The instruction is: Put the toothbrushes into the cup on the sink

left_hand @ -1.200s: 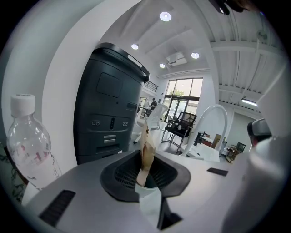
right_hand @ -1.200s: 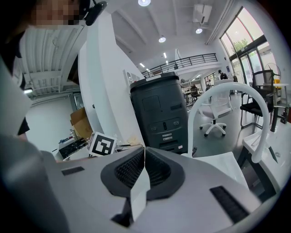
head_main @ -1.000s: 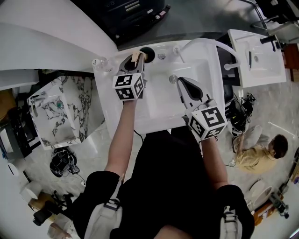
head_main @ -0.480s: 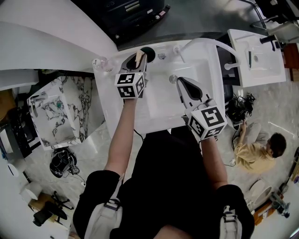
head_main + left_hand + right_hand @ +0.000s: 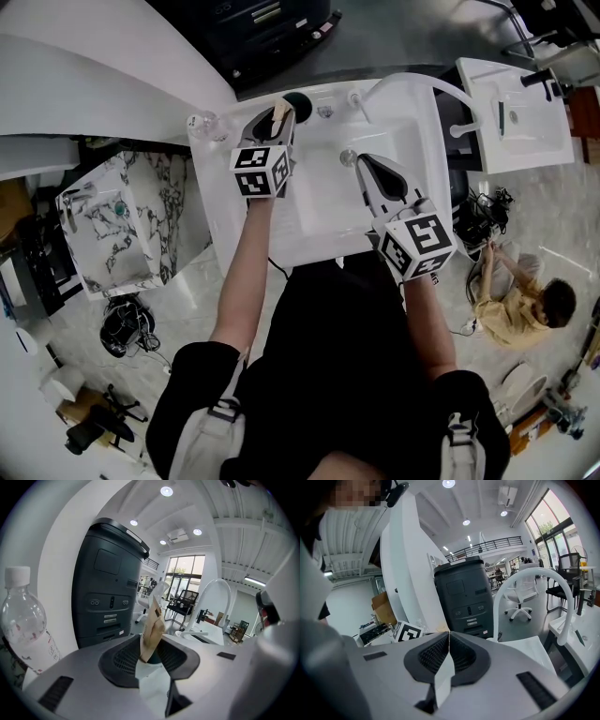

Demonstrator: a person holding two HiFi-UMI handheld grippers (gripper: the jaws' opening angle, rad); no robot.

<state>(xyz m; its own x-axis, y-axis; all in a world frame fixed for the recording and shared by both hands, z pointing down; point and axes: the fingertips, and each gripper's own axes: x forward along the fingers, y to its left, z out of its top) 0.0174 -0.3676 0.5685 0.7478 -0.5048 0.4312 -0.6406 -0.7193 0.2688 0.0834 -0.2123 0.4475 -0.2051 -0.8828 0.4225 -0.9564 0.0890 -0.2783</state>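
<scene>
The tan paper-wrapped toothbrush (image 5: 152, 627) stands tilted in the dark round cup (image 5: 297, 104), lower end inside, top leaning out over the rim. The left gripper (image 5: 149, 657) sits at the cup with its fingers (image 5: 117, 660) spread. They have just been opening, and the toothbrush is between them with no pad pressing on it. This toothbrush looks delivered and let go.

The right gripper (image 5: 449, 641) hangs over the basin of the white sink (image 5: 323, 206), right of the cup and nearer the person, its fingers pressed together on nothing. Whether more toothbrushes wait I cannot tell, since the small items on the rim just right of the cup are too small to name. If any remain, fetching them is what is left.

The cup stands on the sink's back rim. Just left of it is a clear plastic bottle with a white cap (image 5: 26, 620), and to its right rises a white arched tap (image 5: 417, 82). Behind the cup stands a dark grey cabinet-like machine (image 5: 110, 573).

Well left of the cup is a marble-patterned block (image 5: 122, 220), and far right a second white basin (image 5: 516, 122). A person in a yellow top (image 5: 516, 314) sits on the glossy pale floor (image 5: 553, 234).
</scene>
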